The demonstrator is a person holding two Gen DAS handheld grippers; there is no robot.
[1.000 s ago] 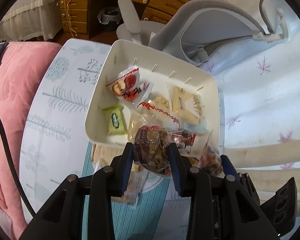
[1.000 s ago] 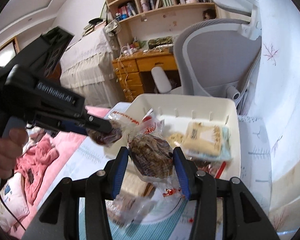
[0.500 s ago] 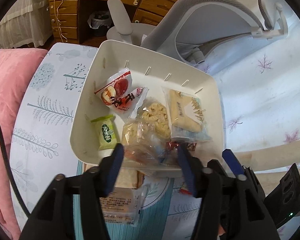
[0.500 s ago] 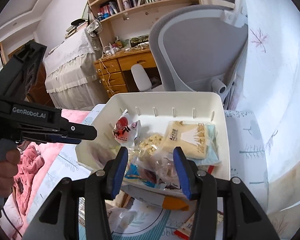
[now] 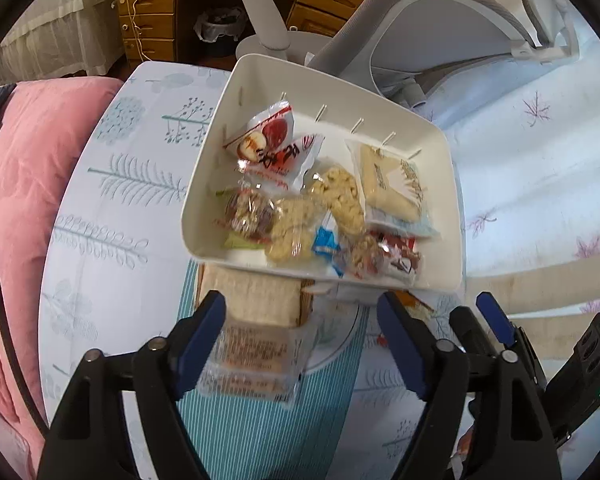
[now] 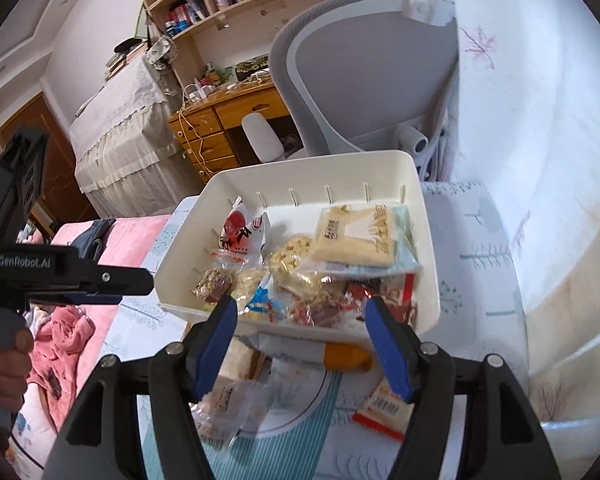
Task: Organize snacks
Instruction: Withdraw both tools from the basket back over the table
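Both brown nut packets have left the grippers since a second ago and now lie in the white bin (image 5: 452,184).

The left gripper (image 5: 300,320) and right gripper (image 6: 300,330) hover wide open and empty just short of the bin's near rim, probably lining up for the loose snacks (image 6: 228,396) still on the mat (one clear-wrapped wafer pack (image 5: 256,344) sits between the left jaws). "GenRobot.AI" reads on the left gripper's side; the packet print is too blurred to read.
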